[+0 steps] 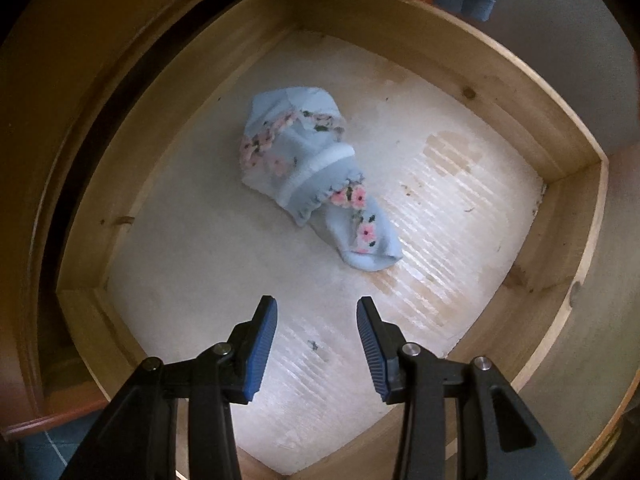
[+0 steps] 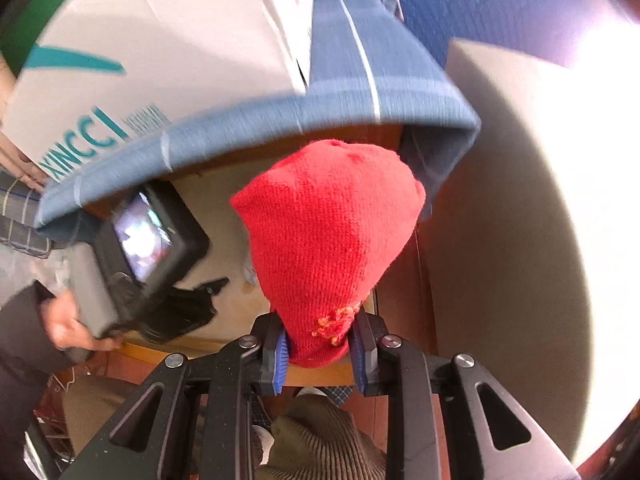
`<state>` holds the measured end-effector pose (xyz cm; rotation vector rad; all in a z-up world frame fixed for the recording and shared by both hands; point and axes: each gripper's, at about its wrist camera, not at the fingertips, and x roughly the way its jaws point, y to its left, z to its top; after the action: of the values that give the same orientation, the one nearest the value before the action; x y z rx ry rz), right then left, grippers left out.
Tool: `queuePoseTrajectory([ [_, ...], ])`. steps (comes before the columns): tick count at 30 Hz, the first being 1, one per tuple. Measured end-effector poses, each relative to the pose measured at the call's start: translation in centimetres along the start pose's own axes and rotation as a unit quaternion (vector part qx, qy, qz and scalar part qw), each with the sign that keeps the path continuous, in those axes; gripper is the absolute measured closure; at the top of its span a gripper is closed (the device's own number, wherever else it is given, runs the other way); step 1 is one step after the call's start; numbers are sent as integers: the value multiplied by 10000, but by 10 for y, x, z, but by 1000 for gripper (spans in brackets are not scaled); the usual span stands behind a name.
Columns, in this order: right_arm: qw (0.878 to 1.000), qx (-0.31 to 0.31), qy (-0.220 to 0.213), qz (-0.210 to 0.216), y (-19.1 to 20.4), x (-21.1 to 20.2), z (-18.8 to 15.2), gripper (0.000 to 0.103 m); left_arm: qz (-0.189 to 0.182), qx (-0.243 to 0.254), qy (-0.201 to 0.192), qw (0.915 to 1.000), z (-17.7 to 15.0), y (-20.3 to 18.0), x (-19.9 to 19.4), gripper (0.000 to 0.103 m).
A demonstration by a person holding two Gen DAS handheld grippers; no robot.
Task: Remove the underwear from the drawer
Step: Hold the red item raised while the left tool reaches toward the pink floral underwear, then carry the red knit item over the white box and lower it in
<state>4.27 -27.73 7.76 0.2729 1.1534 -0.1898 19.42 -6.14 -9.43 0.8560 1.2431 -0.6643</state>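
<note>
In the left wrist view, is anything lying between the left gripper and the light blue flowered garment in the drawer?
No. Between the left gripper and the flowered garment there is only the drawer's bare pale floor.

The underwear (image 1: 316, 176) in the drawer (image 1: 532, 128) is light blue with pink flowers, and the drawer has pale wood walls. The knitted garment (image 2: 328, 248) is bright red with small orange threads. The box (image 2: 160, 52) is white with teal letters.
</note>
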Motion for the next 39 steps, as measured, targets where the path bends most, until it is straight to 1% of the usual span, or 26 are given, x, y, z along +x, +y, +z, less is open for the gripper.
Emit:
queuePoseTrajectory([
  [4,9996,-100,-254,-3,2,-35,17,80,9,-68,-40,10000,-4,-1,-4,61],
  [9,9981,-233,-538,-167,-1,-80,40,80,-3,-212,-130,9997,-11,1,-13,61],
  [10,9977,-255,-600,-206,-1,-88,45,80,-23,-239,-154,9996,-13,2,-14,61],
  [11,9971,-281,-661,-235,0,-94,49,80,-44,-252,-164,9995,-17,11,-16,61],
  [14,9944,-378,-938,-311,-4,-123,73,80,-36,-350,-191,9992,-24,18,-21,61],
  [19,9905,-532,-1237,-261,12,-150,109,80,-35,-474,-273,9985,-33,21,-26,61],
  [21,9890,-648,-1308,-255,23,-156,120,80,-24,-495,-285,9984,-37,25,-32,61],
  [24,9882,-794,-1301,-149,36,-162,137,80,-4,-515,-301,9982,-43,28,-38,61],
  [27,9860,-996,-1326,-181,53,-163,148,80,-12,-512,-306,9982,-46,31,-42,61],
  [36,9838,-1251,-1285,90,93,-139,192,80,-105,-503,-187,9985,-49,39,-42,61],
  [39,9843,-1269,-1214,148,99,-129,205,80,-201,-597,-145,9979,-50,46,-42,61],
])
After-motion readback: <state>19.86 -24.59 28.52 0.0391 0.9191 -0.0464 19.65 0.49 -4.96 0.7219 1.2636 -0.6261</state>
